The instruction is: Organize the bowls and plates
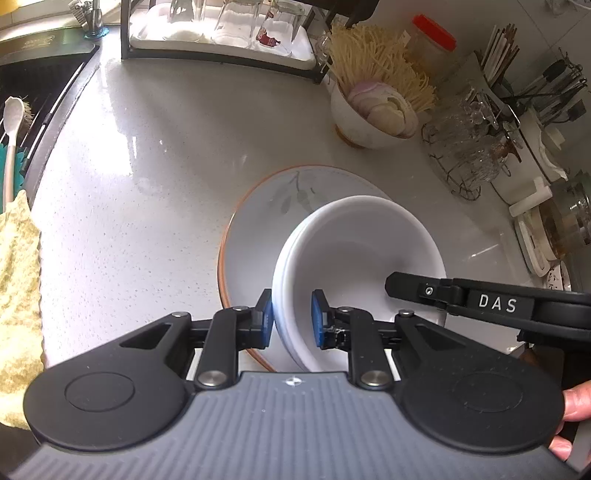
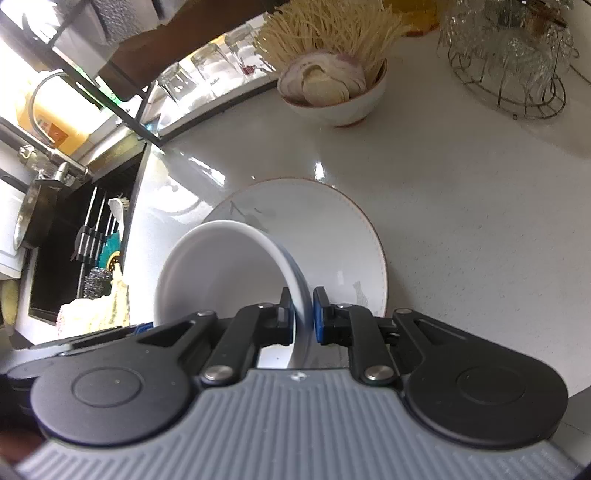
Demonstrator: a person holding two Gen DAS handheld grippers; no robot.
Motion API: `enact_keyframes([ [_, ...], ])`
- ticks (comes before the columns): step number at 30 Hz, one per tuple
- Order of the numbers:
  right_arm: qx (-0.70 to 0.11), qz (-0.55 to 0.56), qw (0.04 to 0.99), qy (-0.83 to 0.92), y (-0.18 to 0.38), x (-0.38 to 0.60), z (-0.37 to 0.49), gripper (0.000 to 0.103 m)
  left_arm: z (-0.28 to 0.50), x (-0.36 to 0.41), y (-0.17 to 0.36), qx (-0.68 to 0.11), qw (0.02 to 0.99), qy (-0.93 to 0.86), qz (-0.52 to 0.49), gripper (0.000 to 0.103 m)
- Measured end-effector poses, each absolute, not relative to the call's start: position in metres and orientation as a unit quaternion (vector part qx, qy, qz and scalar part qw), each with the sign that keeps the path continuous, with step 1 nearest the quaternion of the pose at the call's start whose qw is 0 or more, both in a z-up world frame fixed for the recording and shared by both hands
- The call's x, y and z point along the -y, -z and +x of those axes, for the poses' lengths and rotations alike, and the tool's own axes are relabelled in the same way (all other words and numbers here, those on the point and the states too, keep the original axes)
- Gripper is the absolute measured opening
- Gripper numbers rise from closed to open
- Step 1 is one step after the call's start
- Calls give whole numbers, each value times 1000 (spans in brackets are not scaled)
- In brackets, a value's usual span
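Note:
White bowls (image 1: 354,240), which look like two nested, hang over a large plate (image 1: 258,206) with an orange rim and a grey leaf print on the white counter. My left gripper (image 1: 291,317) is shut on the bowls' near left rim, one blue pad outside and one inside. My right gripper (image 2: 301,314) is shut on the opposite rim of the bowls (image 2: 221,266), above the plate (image 2: 332,229). In the left wrist view, the right gripper's black finger (image 1: 406,288) reaches in from the right. I cannot tell whether the bowls touch the plate.
A bowl of sliced onion and dry noodles (image 1: 373,110) stands behind the plate. A rack of upturned glasses (image 1: 221,33) is at the back, a wire stand of glass cups (image 1: 469,147) at the right. The sink (image 1: 37,92) and a yellow cloth (image 1: 18,295) lie left.

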State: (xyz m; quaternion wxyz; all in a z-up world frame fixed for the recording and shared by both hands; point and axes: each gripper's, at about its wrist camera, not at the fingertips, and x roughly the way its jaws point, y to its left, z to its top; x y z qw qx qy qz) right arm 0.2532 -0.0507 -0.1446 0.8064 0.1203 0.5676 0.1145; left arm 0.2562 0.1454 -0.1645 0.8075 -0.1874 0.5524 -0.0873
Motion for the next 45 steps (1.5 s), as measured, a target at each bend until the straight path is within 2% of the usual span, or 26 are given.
enact_keyframes([
  [8, -578, 136, 797, -105, 146, 55, 253, 16, 258, -144, 166, -556, 803, 86, -197, 23],
  [11, -578, 142, 798, -95, 145, 58, 254, 21, 259, -145, 165, -555, 803, 85, -198, 45],
  [12, -577, 144, 799, -93, 145, 59, 254, 27, 259, -146, 164, -554, 805, 83, -196, 49],
  [13, -574, 148, 800, -92, 144, 61, 254, 35, 259, -146, 163, -554, 806, 81, -194, 49],
  [15, -567, 151, 804, -91, 140, 63, 253, 39, 261, -146, 161, -554, 805, 81, -194, 49],
  [31, -476, 147, 862, -99, 68, 57, 242, 39, 256, -166, 84, -483, 856, 104, -151, 49],
  [37, -440, 165, 878, -84, 47, 51, 223, 39, 243, -169, 52, -443, 885, 118, -85, 49],
  [45, -410, 175, 891, -84, 24, 56, 189, 39, 211, -162, 21, -413, 898, 132, -79, 49],
])
